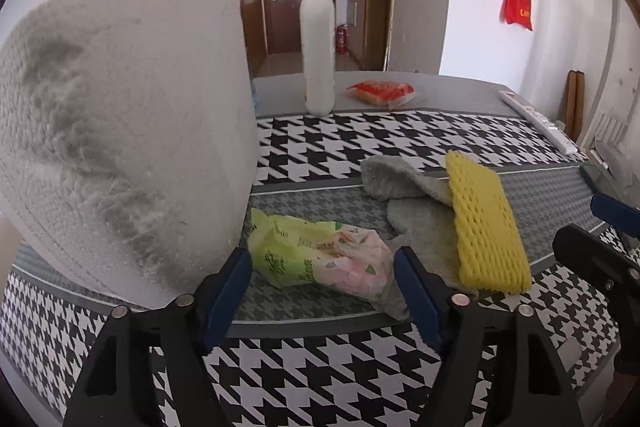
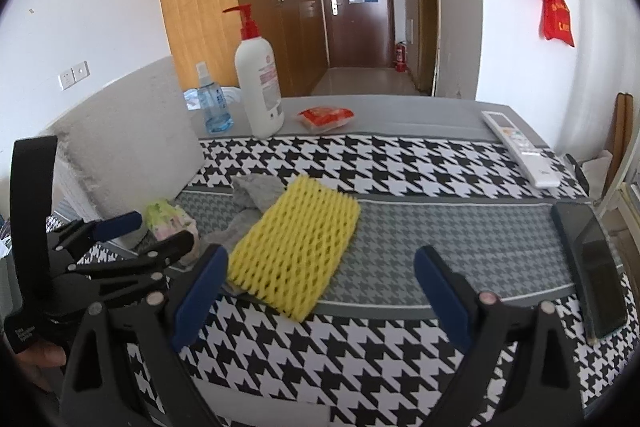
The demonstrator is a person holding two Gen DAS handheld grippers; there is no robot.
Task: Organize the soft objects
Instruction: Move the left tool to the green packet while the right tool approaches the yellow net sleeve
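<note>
A green and pink tissue pack lies on the houndstooth tablecloth. My left gripper straddles it, open, with a blue pad near each end and no squeeze showing. A big white paper roll stands right beside its left finger. To the right, a yellow foam net rests on a grey cloth. In the right wrist view my right gripper is open and holds nothing, and the foam net lies just ahead of its left finger. The left gripper shows there at the pack.
At the back stand a white pump bottle and a blue spray bottle, with a red packet lying beside them. A white remote and a dark phone lie along the right edge.
</note>
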